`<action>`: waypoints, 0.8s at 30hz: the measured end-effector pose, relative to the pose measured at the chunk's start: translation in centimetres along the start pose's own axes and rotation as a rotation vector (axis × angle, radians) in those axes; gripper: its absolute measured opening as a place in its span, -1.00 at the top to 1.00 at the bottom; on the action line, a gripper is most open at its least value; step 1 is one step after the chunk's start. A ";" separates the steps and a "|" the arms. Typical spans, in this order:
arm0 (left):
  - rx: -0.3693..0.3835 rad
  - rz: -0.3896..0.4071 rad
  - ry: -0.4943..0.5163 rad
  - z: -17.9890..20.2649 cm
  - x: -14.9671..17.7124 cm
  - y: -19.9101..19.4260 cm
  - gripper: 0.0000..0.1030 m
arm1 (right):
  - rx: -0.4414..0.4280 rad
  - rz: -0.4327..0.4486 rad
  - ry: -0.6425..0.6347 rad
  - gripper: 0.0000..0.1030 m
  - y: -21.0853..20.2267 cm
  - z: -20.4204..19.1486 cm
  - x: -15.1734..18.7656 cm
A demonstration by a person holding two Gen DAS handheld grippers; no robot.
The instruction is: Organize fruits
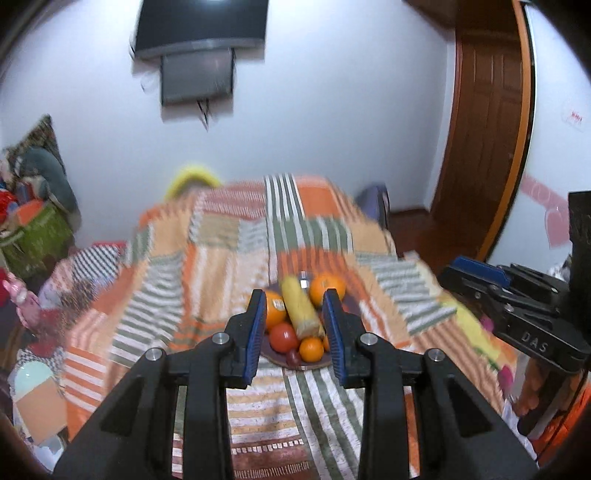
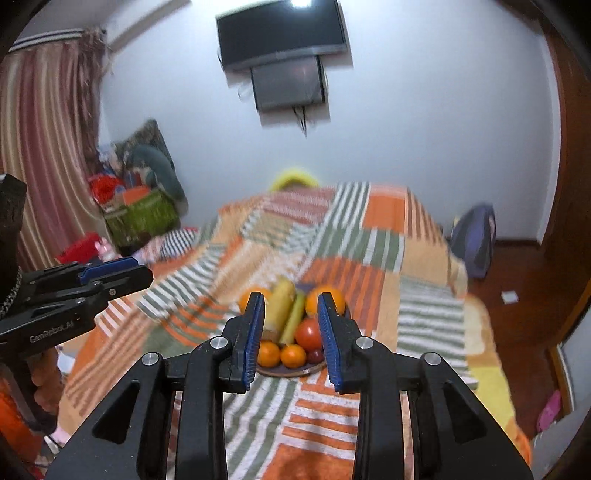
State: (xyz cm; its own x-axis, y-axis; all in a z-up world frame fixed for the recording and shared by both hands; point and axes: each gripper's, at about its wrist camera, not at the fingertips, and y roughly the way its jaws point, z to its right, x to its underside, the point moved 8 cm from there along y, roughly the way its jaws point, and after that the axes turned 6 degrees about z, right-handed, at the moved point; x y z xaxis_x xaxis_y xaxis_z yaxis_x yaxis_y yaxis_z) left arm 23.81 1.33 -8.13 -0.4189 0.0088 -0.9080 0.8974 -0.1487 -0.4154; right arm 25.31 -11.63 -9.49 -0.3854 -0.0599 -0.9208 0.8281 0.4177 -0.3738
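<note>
A round plate (image 1: pixel 314 363) (image 2: pixel 284 371) lies on a bed with a striped orange, green and white blanket (image 1: pixel 207 266) (image 2: pixel 369 236). On it lie oranges (image 1: pixel 327 290) (image 2: pixel 293 356), a corn cob (image 1: pixel 301 308) (image 2: pixel 279 306), a red tomato (image 1: pixel 282 336) (image 2: pixel 308 334) and a small dark fruit (image 1: pixel 293 356). My left gripper (image 1: pixel 297 314) is open and empty, held above the blanket short of the plate. My right gripper (image 2: pixel 291 314) is open and empty, also short of the plate. Each gripper shows in the other's view, the right one (image 1: pixel 476 267) and the left one (image 2: pixel 114 271).
A TV (image 2: pixel 282 33) hangs on the white wall beyond the bed. A striped curtain (image 2: pixel 40 129) and a pile of bags and boxes (image 2: pixel 140 206) stand at the left. A wooden door (image 1: pixel 491 122) and wooden floor (image 2: pixel 517 295) are at the right.
</note>
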 end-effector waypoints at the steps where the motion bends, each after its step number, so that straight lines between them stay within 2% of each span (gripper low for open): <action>1: -0.010 0.047 -0.007 0.2 -0.8 -1.7 0.39 | -0.002 0.030 -0.009 0.47 -1.1 -0.5 -0.7; 5: -0.041 0.161 -0.011 0.7 -2.7 -6.1 0.39 | -0.012 0.129 -0.036 0.47 -4.7 -2.0 -2.7; 8: -0.054 0.218 -0.011 1.1 -3.5 -8.6 0.37 | -0.027 0.180 -0.050 0.47 -6.7 -3.1 -3.5; 10: -0.050 0.251 -0.013 1.5 -3.9 -10.1 0.03 | -0.028 0.209 -0.057 0.45 -7.6 -3.5 -3.8; 12: -0.058 0.286 -0.017 1.8 -4.1 -11.3 -0.15 | -0.030 0.239 -0.057 0.25 -8.5 -3.9 -4.2; 14: -0.073 0.316 -0.006 2.1 -4.2 -12.2 -0.21 | -0.024 0.269 -0.051 -0.08 -9.3 -4.1 -4.4; 16: -0.076 0.329 -0.007 2.4 -4.2 -12.7 -0.42 | -0.013 0.300 -0.053 -0.21 -10.0 -4.2 -4.6; 18: -0.079 0.341 -0.012 2.5 -4.2 -13.2 -0.49 | -0.005 0.317 -0.058 -0.36 -10.3 -4.3 -4.8; 20: -0.083 0.345 -0.009 2.5 -4.1 -13.5 -0.54 | 0.004 0.333 -0.058 -0.59 -10.8 -4.5 -4.9; 24: -0.088 0.363 -0.021 2.2 -4.1 -14.0 -0.79 | 0.032 0.354 -0.060 -0.76 -11.0 -4.6 -5.0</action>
State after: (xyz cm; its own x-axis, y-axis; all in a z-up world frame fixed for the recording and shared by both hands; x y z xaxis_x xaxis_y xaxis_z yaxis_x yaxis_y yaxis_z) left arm 12.66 1.16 1.56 -0.0734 -0.0495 -0.9961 0.9961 -0.0533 -0.0708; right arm 16.26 -11.80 -0.31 -0.0489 0.0294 -0.9984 0.9186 0.3939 -0.0334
